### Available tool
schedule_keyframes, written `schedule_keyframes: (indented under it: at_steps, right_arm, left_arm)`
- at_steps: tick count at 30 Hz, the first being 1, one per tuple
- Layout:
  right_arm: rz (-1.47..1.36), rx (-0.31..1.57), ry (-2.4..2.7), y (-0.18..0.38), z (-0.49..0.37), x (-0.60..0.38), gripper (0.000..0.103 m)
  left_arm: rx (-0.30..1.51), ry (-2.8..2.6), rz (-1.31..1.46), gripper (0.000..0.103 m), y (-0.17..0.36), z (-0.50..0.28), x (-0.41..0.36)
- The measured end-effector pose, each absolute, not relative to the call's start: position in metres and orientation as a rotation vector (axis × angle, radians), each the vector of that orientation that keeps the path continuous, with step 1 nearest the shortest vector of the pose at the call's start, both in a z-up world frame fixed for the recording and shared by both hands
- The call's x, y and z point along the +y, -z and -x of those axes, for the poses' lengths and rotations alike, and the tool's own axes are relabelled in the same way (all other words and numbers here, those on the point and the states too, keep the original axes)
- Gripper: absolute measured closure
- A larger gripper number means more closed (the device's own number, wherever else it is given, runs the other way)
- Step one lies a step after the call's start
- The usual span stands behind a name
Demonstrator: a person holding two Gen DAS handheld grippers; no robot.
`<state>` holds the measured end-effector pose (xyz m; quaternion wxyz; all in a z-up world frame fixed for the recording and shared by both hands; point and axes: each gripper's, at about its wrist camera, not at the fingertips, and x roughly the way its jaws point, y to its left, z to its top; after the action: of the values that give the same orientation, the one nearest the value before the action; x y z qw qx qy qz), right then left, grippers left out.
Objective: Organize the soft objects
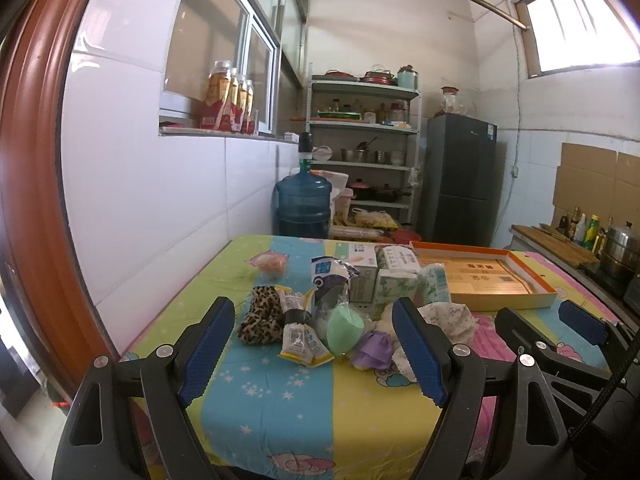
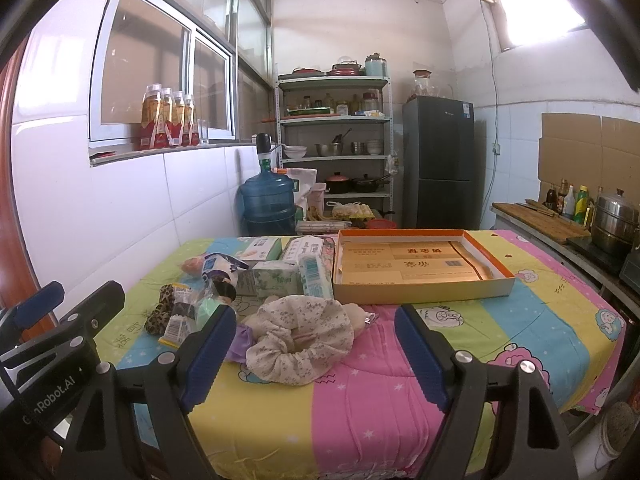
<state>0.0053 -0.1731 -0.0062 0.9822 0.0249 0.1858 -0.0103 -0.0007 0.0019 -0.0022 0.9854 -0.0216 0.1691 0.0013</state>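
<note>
Two grippers, left lettered "Robot.AI" and right, both agape, empty; one orange-rimmed box; one floral scrunchie.

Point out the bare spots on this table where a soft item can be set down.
Bare cloth lies along the near edge in front of the floral scrunchie, and to the right of it, below the orange-rimmed box. The box's inside is free too. The left-centre pile around the leopard scrunchie and tissue packs is crowded.

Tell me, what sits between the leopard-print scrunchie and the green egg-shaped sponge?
Small yellow-edged sachets with barcodes, topped by a dark roll, lie between the leopard-print scrunchie and the green sponge. The left wrist view shows it best.
</note>
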Motion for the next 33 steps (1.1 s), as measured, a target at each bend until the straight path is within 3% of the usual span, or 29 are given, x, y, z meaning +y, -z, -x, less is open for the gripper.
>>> schedule_keyframes:
  at_steps: [33]
  right_arm:
    - [-0.045,0.371,0.021,0.0046,-0.0029,-0.1718,0.022]
  left_arm:
    - [0.34,-0.003,0.048,0.021,-0.0001,0.0075,0.0046]
